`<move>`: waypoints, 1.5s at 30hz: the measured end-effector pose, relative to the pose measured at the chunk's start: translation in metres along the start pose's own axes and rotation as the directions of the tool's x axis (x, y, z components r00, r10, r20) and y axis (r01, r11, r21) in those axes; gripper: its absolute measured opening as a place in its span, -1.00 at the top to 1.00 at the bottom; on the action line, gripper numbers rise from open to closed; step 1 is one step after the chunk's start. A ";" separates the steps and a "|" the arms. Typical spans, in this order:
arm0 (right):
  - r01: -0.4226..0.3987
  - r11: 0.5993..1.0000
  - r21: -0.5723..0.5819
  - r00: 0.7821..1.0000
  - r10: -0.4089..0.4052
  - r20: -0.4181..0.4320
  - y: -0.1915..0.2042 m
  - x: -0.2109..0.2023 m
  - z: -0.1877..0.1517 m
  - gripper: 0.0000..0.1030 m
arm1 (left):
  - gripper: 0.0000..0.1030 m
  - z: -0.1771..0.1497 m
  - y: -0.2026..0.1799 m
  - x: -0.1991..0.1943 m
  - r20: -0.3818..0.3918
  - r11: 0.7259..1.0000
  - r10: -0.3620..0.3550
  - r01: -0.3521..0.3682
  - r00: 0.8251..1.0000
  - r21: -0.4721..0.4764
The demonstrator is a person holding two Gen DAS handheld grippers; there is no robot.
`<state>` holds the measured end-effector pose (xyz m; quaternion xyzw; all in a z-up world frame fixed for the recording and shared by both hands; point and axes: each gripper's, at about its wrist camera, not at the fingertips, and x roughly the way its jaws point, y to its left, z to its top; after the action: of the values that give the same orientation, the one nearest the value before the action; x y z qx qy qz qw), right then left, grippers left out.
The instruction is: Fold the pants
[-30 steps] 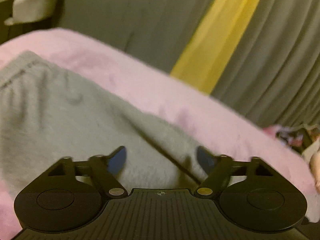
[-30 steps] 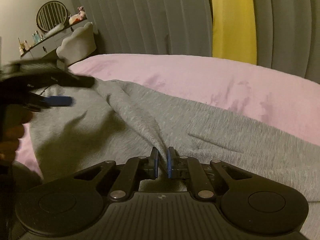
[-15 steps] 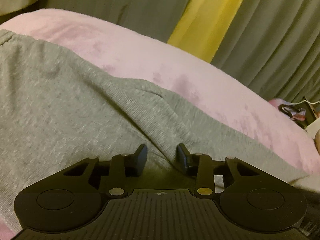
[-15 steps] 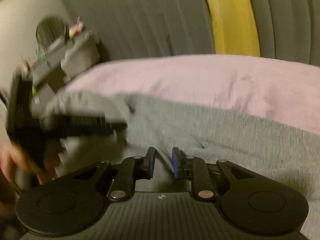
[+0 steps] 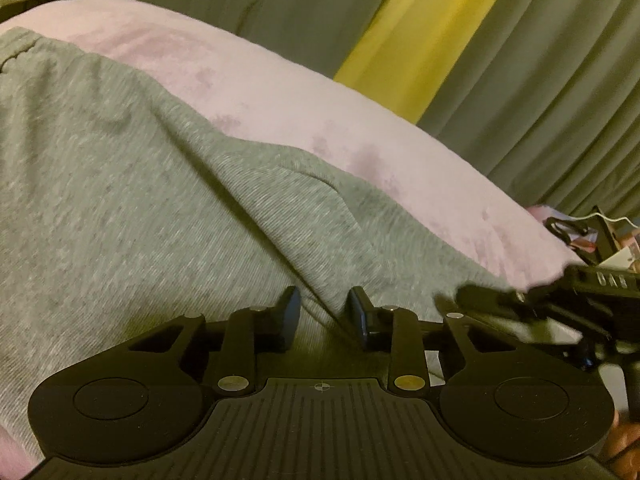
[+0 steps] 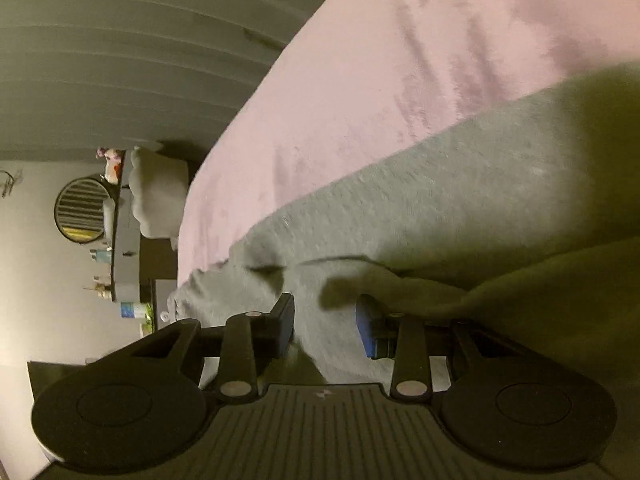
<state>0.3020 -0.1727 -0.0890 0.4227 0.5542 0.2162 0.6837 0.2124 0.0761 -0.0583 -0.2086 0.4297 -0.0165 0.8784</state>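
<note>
Left wrist view: your left tongs (image 5: 322,314) are angling down onto the grey pants (image 5: 120,208), which are lying spread across the pink bed (image 5: 280,92). The jaws are closing, and a raised ridge of grey fabric is sitting between the pads (image 5: 289,312); the pads are not yet visibly pressing it, a gap showing on either side. A diagonal crease is running from that ridge up toward the left. The waistband end is lying at the far left edge of the view. Your right tongs (image 5: 472,300) are showing blurred at the right edge, low over the pants' near edge, close beside the left tool. Grey curtains (image 5: 540,80) with one yellow panel (image 5: 416,36) are hanging behind the bed.

Right wrist view: the camera is sitting rolled hard onto its side, the bed edge running diagonally. Your right tongs (image 6: 326,324) are opening, with a fold of grey pants (image 6: 440,200) lying between the pads (image 6: 366,328), which are standing apart from the cloth rather than pinching it. A heavy shadow is covering the pants at right. A dresser (image 6: 124,272) with a round mirror (image 6: 80,210) and small bottles is standing past the bed's far end.
</note>
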 end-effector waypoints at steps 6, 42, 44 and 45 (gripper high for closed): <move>0.014 0.999 0.035 0.999 -0.016 0.035 0.007 0.012 -0.002 0.33 | 0.36 -0.002 -0.001 -0.002 0.001 1.000 0.007 -0.007 1.000 0.012; 0.090 0.993 -0.074 0.994 -0.095 -0.059 0.026 0.031 0.012 -0.35 | 0.84 -0.003 0.017 -0.012 -0.017 0.995 0.071 -0.072 0.997 -0.062; 0.045 0.998 -0.036 0.993 -0.049 -0.111 0.025 0.039 0.014 -0.38 | 0.80 -0.004 0.018 -0.016 -0.010 0.995 0.077 -0.078 0.997 -0.069; 0.032 0.999 -0.013 0.991 -0.034 -0.126 0.025 0.043 0.015 -0.42 | 0.79 -0.004 0.020 -0.019 -0.001 0.993 0.088 -0.088 0.996 -0.077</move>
<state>0.3331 -0.1316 -0.0929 0.3952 0.6022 0.2343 0.6529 0.1948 0.0967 -0.0538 -0.2233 0.4378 0.0391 0.8700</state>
